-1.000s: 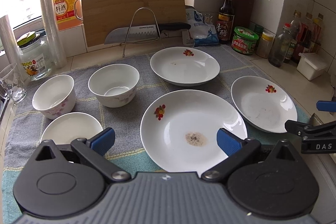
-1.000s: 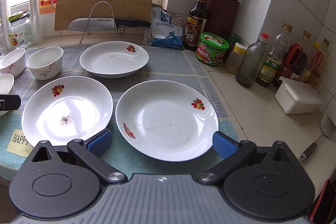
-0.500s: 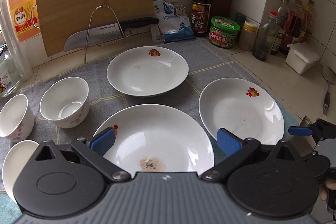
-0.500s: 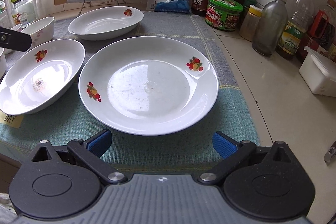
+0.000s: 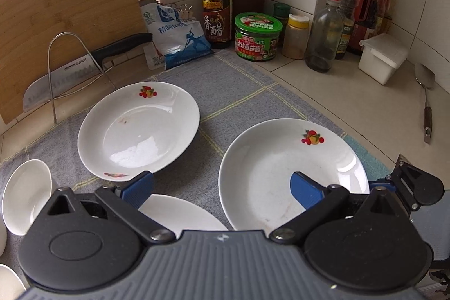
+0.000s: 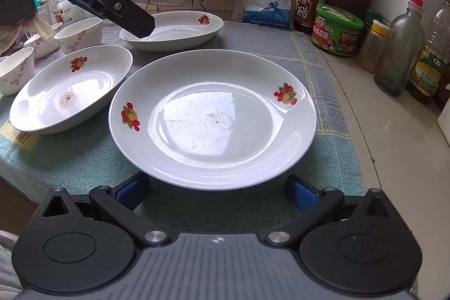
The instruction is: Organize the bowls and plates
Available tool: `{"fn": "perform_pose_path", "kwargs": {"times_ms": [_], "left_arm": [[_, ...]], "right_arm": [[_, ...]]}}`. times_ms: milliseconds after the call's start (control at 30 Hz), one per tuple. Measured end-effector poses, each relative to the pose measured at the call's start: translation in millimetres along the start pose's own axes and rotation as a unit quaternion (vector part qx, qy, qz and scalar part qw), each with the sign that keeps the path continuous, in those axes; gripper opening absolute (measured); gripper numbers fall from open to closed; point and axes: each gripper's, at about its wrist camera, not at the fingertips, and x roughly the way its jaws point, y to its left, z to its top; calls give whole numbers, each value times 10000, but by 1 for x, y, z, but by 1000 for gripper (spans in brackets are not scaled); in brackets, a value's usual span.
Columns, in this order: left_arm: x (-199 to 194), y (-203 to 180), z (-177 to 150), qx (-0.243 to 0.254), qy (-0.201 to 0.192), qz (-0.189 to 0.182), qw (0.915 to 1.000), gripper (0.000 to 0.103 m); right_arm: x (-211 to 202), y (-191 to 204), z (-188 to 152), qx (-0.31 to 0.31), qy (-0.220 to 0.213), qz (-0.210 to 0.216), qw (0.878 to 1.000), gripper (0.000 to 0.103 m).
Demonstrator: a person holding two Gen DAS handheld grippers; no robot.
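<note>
Since 0.5 s ago: right tongs (image 6: 216, 191) lower and closer to the white round ceramic plate with red fruit decals (image 6: 212, 117); its near rim now sits between the blue pads (image 6: 301, 194), no contact visible. Right tongs spread wide. Left tongs (image 5: 222, 189) swung rightward, also spread, empty, hovering over the gap between plates.

Right wrist view: left tongs' arm enters top left, lettered "GenRobot.AI", tip above the far white oval dish with fruit decal (image 6: 180, 30). Left of the right tongs' plate, just beside it, a second white deep plate with a brownish residue spot (image 6: 70, 87). Beyond that, white bowls with faint pink flowers (image 6: 80, 37). All rest on a grey-and-teal checked cloth (image 6: 323, 142) covering the tabletop; yellow tag at left edge reads "DAY".

Ahead of both tongs, readable items: steel knife marked "SUPOR" (image 5: 73, 69) on a wire rack before a bamboo cutting board (image 5: 64, 13); dark glass vinegar bottle, label "香醋" (image 5: 217, 2); green-lidded jar, label "香菇酱" (image 5: 257, 37); blue-and-white salt bag (image 5: 177, 35).
</note>
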Motion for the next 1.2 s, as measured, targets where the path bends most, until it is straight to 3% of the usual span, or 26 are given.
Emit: {"fn": "perform_pose_path", "kwargs": {"times_ms": [400,467,667,867,1200], "left_arm": [[58,-24,29,690,560,-552,9945,99],[66,-27,31,772,676,-668,9925,92],[90,-28,40,831,1093,-961,9859,86],[106,-29,45,1001,1372,-1092,9794,74],[121,-25,50,1082,1724,-1320,9701,71]], "right_arm": [[2,-10,-3,-209,-218,226,9993,103],[3,-11,-2,-222,-222,240,9992,103],[6,-14,-1,-278,-256,297,9988,103],[6,-14,0,-315,-247,341,9986,103],[7,-14,3,-342,-182,366,9986,103]]}}
